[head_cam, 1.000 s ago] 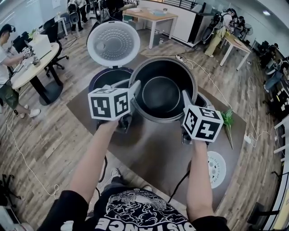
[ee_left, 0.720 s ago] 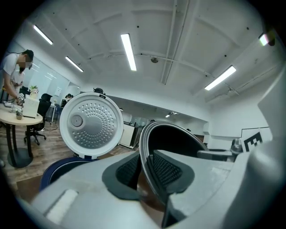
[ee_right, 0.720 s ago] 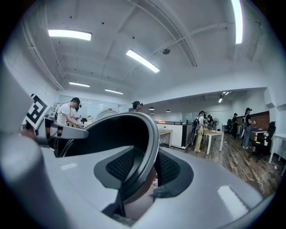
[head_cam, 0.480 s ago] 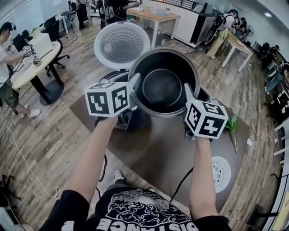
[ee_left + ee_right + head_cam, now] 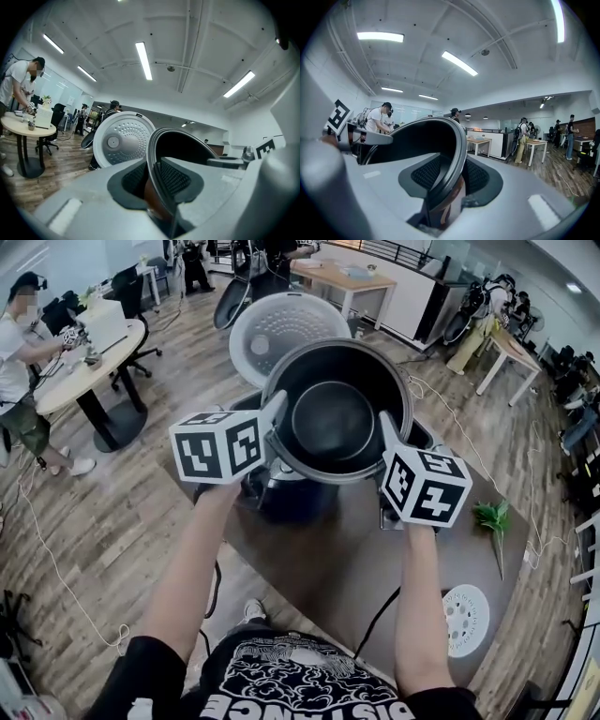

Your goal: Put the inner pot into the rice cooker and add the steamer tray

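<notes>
Head view: left tool (image 5: 278, 409), right tool (image 5: 385, 427) grip inner pot (image 5: 333, 420) over brown table (image 5: 342, 563).

**Open office with plank floor and strip lighting**

A grey-brown plank floor (image 5: 112, 521) runs throughout. A round table (image 5: 89, 367) with a black office chair (image 5: 131, 294) stands at left. A wooden-topped table (image 5: 352, 279) and a white partition (image 5: 412, 301) stand behind. Long strip lights (image 5: 143, 61) cross the white ceiling (image 5: 201, 42).

The pot (image 5: 335, 413) is dark grey, black inside; the cooker (image 5: 292, 501) is dark, its lid (image 5: 281, 329) white with a dotted silvery plate; the left hand-held gripper (image 5: 277, 413) and right hand-held gripper (image 5: 385, 430) are pale grey, their cubes (image 5: 217, 446) white with black squares; the worktop (image 5: 328, 559) is grey-brown; the tray (image 5: 466, 619) is white, perforated; the floor (image 5: 112, 540) is brown wood-grain.
</notes>
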`<state>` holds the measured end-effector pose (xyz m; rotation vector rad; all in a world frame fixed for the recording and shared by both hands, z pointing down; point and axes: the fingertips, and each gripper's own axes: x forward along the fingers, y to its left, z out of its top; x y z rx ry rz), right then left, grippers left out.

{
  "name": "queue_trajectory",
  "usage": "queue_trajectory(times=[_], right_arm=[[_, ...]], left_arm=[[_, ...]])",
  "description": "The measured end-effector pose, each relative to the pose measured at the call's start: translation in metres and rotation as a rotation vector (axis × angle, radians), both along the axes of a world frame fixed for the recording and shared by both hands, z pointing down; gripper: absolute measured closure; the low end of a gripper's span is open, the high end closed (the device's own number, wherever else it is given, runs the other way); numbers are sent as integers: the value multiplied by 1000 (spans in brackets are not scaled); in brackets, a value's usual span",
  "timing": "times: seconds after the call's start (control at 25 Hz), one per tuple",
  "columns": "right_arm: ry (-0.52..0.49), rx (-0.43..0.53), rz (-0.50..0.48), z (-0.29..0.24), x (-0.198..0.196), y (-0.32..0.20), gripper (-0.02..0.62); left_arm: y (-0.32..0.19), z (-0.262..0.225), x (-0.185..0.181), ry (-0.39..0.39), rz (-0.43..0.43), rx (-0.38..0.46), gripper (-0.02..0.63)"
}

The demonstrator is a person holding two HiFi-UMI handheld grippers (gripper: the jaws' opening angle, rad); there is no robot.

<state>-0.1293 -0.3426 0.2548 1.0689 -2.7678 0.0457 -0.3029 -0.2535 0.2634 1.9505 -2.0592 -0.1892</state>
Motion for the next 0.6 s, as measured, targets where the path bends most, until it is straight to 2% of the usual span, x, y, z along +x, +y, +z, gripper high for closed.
queue_trajectory(times=[0.32,0.6], right_arm=[[20,-55,-52,18,-50,8,457],[47,-116,-56,40,-82,17,457]], left_arm=[[17,15,-44,26,-48,-41,515],[28,36,-76,46,-57,-97,515]])
